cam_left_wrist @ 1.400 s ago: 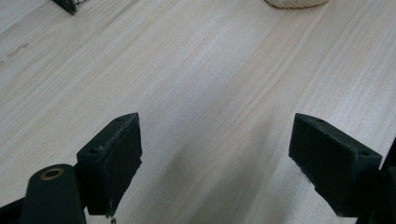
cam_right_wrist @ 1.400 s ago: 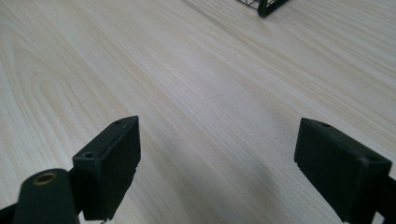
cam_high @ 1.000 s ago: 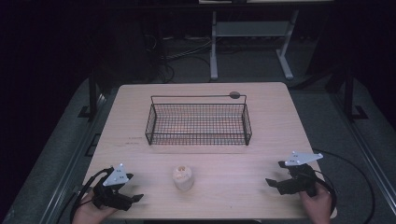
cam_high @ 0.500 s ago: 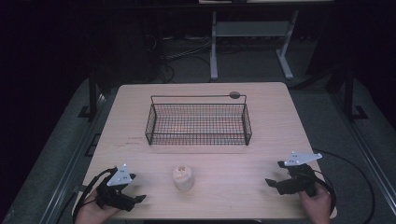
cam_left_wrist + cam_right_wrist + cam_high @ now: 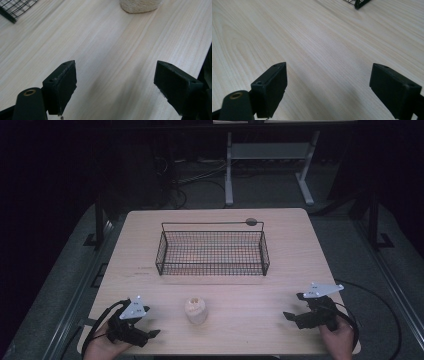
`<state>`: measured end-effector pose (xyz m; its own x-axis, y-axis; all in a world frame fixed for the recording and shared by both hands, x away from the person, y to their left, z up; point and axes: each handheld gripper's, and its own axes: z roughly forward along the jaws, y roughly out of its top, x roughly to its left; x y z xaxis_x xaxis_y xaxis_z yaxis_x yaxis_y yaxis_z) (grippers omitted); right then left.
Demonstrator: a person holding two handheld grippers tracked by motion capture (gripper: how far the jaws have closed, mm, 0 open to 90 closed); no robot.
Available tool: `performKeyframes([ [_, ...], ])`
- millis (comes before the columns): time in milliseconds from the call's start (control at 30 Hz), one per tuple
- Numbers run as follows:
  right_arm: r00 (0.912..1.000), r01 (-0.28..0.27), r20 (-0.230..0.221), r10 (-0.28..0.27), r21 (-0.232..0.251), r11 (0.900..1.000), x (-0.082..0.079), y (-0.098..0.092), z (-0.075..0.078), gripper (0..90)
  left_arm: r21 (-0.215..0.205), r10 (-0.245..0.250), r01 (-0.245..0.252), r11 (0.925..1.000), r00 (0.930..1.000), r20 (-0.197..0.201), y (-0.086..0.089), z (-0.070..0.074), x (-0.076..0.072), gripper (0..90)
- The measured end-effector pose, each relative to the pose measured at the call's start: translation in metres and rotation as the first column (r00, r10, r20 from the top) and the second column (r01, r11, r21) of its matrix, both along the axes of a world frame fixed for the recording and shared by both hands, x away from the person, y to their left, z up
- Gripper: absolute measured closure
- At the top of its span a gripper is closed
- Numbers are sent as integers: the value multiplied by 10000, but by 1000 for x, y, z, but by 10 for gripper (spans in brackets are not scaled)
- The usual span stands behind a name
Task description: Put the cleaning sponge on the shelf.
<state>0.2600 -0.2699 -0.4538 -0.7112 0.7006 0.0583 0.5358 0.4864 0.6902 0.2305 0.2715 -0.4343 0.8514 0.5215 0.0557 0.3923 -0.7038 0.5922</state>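
- Dark room w/ cables and a grey metal stand on the floor behind; pale wood-grain worktop (image 5: 300,245), rounded corners, lit from above.
- Black wire mesh basket (image 5: 212,251), rectangular, sits mid-worktop toward the far side; a thin rail runs along its back edge. Small dark round thing (image 5: 251,222) at the basket's back right corner, too small to make out.
- Cream knobbly object (image 5: 195,310), squat and rounded, rough fibrous texture, stands on the near half of the worktop, well apart from the basket. In the left gripper view its top is cut off (image 5: 140,5).
- Left gripper (image 5: 145,336) near the front left corner, beside the cream object but not touching; jaws spread wide, nothing between them.
- Right gripper (image 5: 295,317) near the front right, jaws likewise wide apart, bare wood between them.
- Basket corner (image 5: 358,3) barely clips the right gripper view.
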Motion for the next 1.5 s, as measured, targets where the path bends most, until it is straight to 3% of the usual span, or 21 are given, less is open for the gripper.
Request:
performKeyframes([
  [233, 10000, 21, 44, -21, 95, 10000, -1, 0, 0, 142, 106, -381, 379, 9992, 9991, 197, -15, 8, -1, 173],
  [500, 10000, 20, -5, -20, 57, 10000, -1, 0, 0, 141, 136, -510, 508, 9986, 9987, 101, -18, 11, -1, 172],
  [867, 10000, 29, 30, -29, 106, 9999, -2, 1, 0, 142, 303, -1079, 1074, 9938, 9940, 154, -32, 25, 1, 173],
  [1067, 10000, 3, 13, -3, 122, 9999, -2, 2, -1, 142, 349, -1263, 1265, 9914, 9920, -89, -39, 25, 5, 169],
  [1500, 10000, -42, 68, 42, 116, 9999, -3, 2, 0, 142, 678, -1702, 1711, 9829, 9852, -195, -53, 34, 10, 169],
])
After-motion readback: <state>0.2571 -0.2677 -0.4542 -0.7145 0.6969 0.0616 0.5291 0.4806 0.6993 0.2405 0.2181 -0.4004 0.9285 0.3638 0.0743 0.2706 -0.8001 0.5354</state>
